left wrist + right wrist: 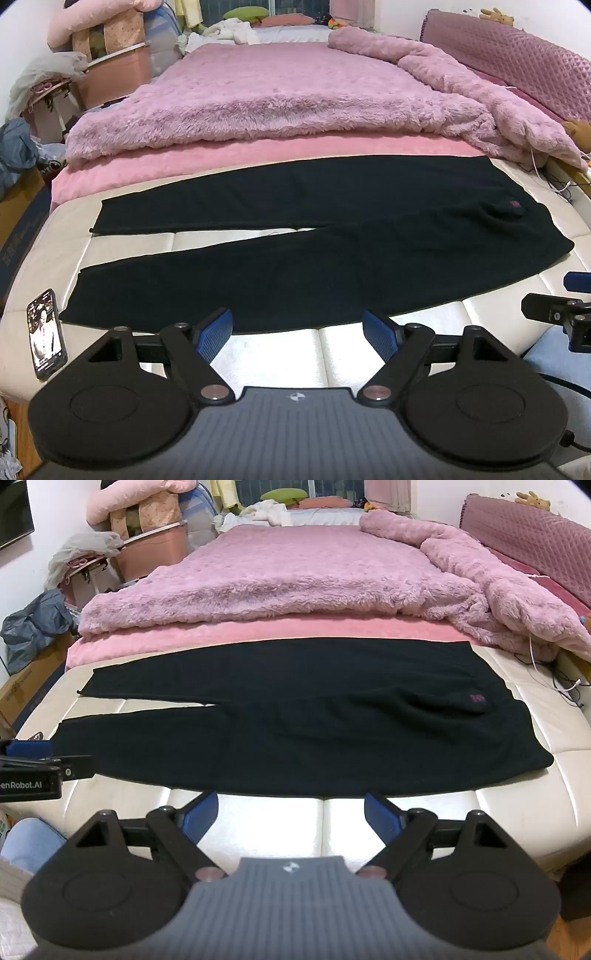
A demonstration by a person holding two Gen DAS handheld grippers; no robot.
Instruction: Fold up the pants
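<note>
Both grippers hang low over the near edge of the bed, and both are spread wide with nothing held. On the left gripper point(297, 330) the two blue ridged pads point(216, 334) stand far apart over shiny cream mattress point(280, 354), just short of the cloth. On the right gripper point(291, 814) the two blue pads point(199, 814) are just as far apart, also over bare mattress. Each gripper has two round black discs and a grey ribbed body.

Left of the left gripper lies one phone point(46, 334), flat on the mattress with its screen lit.

Next come the black pants point(317, 243), one pair, soft and fuzzy, laid flat across the mattress. The two legs point left and the waist sits on the right. A thin strip of cream shows between the legs, getting narrower toward the waist. A small red tag point(514, 204) sits near the waist. The near leg's edge is close to both grippers, with a band of bare mattress in front of it.

Behind the pants is a smooth pink sheet point(229, 153), then one thick, shaggy pink blanket point(280, 99) with its right side bunched up. At the far left stands one pink bin point(110, 79).
</note>
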